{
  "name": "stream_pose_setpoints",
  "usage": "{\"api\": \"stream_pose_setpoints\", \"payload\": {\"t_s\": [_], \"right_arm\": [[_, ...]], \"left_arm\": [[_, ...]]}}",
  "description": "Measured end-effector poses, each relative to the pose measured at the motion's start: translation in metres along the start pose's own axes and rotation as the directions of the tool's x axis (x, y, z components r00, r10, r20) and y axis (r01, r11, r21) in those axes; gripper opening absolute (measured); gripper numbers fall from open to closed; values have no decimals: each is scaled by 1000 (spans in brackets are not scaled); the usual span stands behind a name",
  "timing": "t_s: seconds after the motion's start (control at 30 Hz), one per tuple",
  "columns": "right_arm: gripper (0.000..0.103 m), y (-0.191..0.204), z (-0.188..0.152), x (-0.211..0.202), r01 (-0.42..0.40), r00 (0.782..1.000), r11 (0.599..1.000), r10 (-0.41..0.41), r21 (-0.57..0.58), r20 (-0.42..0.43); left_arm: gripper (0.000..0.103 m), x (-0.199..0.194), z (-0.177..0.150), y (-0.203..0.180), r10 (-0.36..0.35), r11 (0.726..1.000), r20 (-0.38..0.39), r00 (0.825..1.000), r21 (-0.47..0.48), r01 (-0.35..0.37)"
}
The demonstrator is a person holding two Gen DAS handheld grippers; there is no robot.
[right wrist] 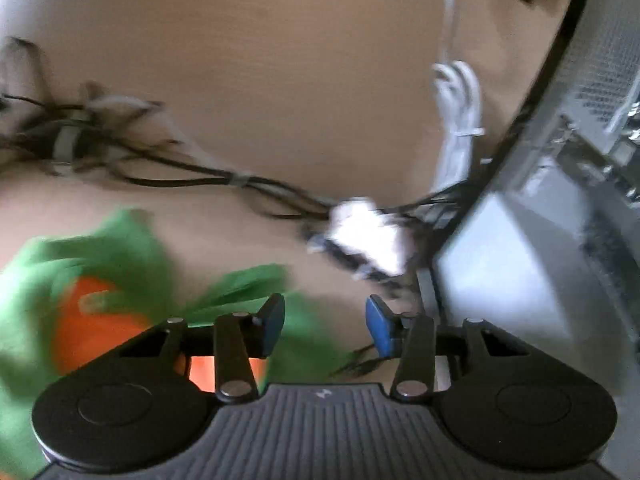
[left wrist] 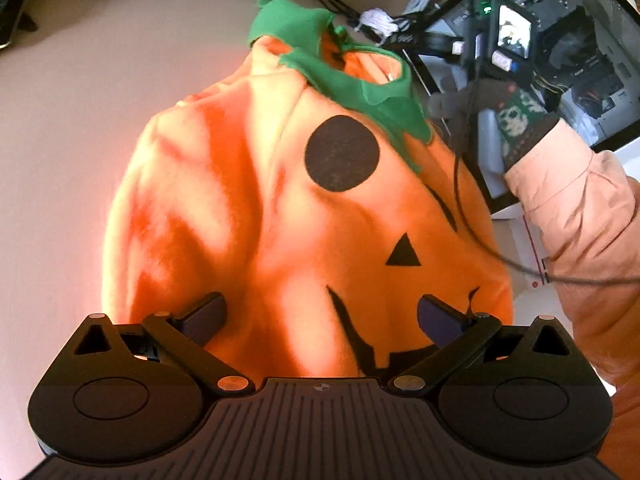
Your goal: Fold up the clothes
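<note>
While your left gripper [left wrist: 322,314] stands with jaws spread wide, gripping nothing, the orange pumpkin costume [left wrist: 280,208] bulges between them on the beige table [left wrist: 80,140]. Your right gripper [right wrist: 326,326] is parted too, pads bare, over the costume's green collar [right wrist: 100,256]. Beyond it lie black cables [right wrist: 200,176] and a computer case [right wrist: 560,200].

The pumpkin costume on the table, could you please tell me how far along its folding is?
Nothing looks folded yet: the pumpkin costume lies bunched on the table, face up. In hand: the left gripper is open over its lower edge, and the right gripper is open by the green collar, gripping nothing. All the folds are left.
</note>
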State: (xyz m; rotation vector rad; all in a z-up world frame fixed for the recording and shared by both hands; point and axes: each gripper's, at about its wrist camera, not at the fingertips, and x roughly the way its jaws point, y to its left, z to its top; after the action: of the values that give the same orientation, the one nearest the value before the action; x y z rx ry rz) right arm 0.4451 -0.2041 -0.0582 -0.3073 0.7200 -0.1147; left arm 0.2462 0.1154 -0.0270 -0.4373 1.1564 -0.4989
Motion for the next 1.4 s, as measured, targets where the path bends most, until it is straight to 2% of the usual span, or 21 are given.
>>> {"api": "stream_pose_setpoints", "payload": {"t_s": [0.07,0.1,0.13,0.17,0.23,0.27,0.37,0.4,0.47,0.6,0.63,0.73,0.77,0.8,0.9,1.0,1.1,1.17,1.23,1.37,1.4], "right_arm": [[44,-13,7,-18,-130,991,984,126,123,39],[45,-15,7,-31,-227,973,962,219,154,70],[53,-16,7,-43,-322,946,930,308,177,100],[65,-9,5,-50,-407,913,899,397,160,96],[70,6,2,-65,-565,825,815,559,127,81],[70,17,-3,-65,-609,792,783,608,123,53],[68,39,-14,-50,-637,761,748,649,187,-7],[66,44,-16,-43,-628,765,752,644,199,-15],[47,53,-21,-32,-617,773,760,634,205,-25],[40,67,-21,-29,-632,767,763,641,135,-35],[31,71,-19,-30,-634,767,766,640,108,-36],[14,80,-7,-30,-602,798,798,602,30,-15],[12,79,0,-28,-572,820,820,572,14,5],[11,78,4,-23,-557,831,830,557,17,4],[11,74,16,-8,-512,859,858,513,26,2],[12,68,14,-16,-528,849,848,528,42,5],[33,51,3,-58,-543,839,838,539,55,74],[57,35,-13,-87,-539,841,839,531,77,103],[60,18,-34,-114,-528,848,841,517,117,111],[61,2,-94,-133,-447,887,863,462,234,-9],[61,0,-107,-134,-427,890,862,454,273,-42]], "left_arm": [[103,-4,-2,3,-3,1000,14,1000,-21,3],[103,-3,-1,4,-8,999,19,1000,-31,9],[103,-3,0,4,-12,999,24,1000,-39,13],[103,-2,1,4,-10,999,26,1000,-39,11],[103,3,7,0,-4,999,30,1000,-35,5],[103,5,9,-3,-1,999,31,1000,-33,2],[103,7,10,-8,5,1000,31,999,-26,-4],[103,8,10,-9,8,1000,29,1000,-27,-7],[103,9,8,-11,15,1000,28,1000,-28,-14],[103,5,3,-9,13,999,40,999,-47,-11],[103,4,2,-8,11,999,44,999,-54,-8],[103,0,0,-7,8,998,51,999,-65,-4],[103,-1,0,-7,8,998,52,999,-68,-4],[103,-3,-1,-6,9,998,53,999,-69,-5],[103,-7,-5,-7,19,998,56,998,-67,-15],[103,-15,-8,-3,19,997,57,998,-70,-15],[103,-19,-3,0,22,998,40,999,-56,-20],[103,-24,6,-3,24,999,54,998,-31,-23],[103,-29,19,-8,7,1000,83,997,13,-8],[103,-23,57,-33,-77,988,136,988,145,57],[103,-13,65,-41,-89,983,134,987,170,65]]}}
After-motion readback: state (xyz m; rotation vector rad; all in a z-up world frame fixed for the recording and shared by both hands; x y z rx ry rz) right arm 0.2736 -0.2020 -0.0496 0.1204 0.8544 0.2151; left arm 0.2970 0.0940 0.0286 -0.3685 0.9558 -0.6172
